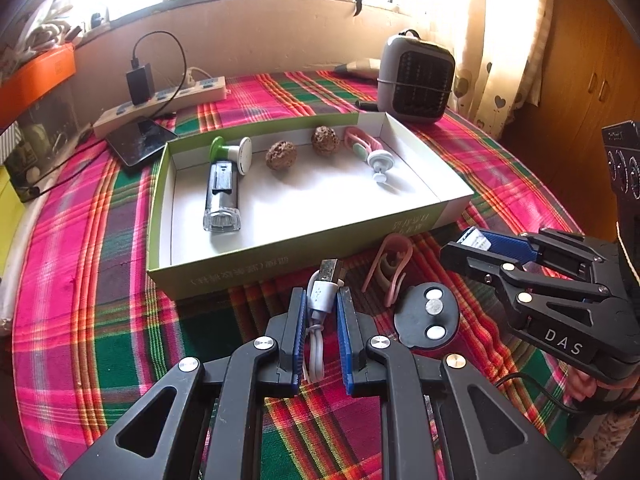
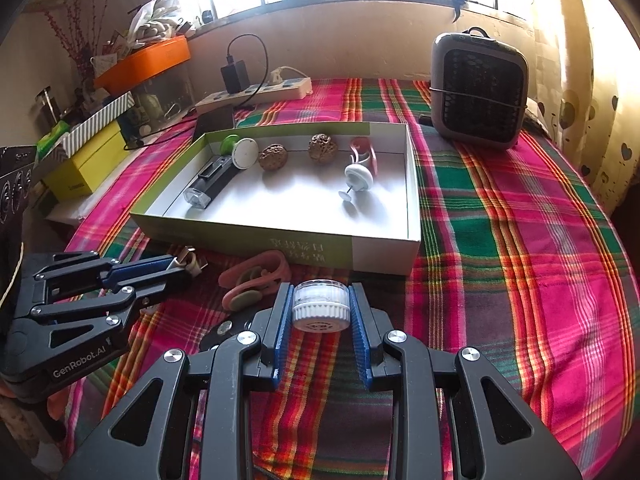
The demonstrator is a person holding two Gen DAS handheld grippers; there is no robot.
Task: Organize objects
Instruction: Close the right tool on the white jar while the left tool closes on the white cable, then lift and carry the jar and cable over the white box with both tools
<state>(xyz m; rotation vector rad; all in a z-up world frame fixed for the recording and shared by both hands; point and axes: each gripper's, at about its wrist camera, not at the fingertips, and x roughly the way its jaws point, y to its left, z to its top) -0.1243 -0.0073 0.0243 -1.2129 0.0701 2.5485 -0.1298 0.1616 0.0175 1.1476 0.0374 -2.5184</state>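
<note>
My left gripper [image 1: 321, 292] is shut on a coiled white USB cable [image 1: 325, 294], held just above the plaid cloth in front of a shallow green-and-white box [image 1: 280, 264]. My right gripper [image 2: 320, 288] is shut on a small white round jar [image 2: 319, 306], also near the box [image 2: 280, 242]. In the box lie a flashlight [image 1: 221, 200], a green-and-white suction piece [image 1: 236, 152], two walnuts [image 1: 281, 155] and a pink clip with a white knob [image 1: 366, 148]. On the cloth between the grippers are another pink clip [image 1: 390, 268] and a black disc [image 1: 426, 316].
A grey fan heater [image 1: 416, 76] stands behind the box at the right. A power strip [image 1: 160, 104] with a charger and a dark phone [image 1: 140, 140] lie at the back left. An orange box [image 2: 144, 62] and a yellow box [image 2: 84, 172] crowd the left edge.
</note>
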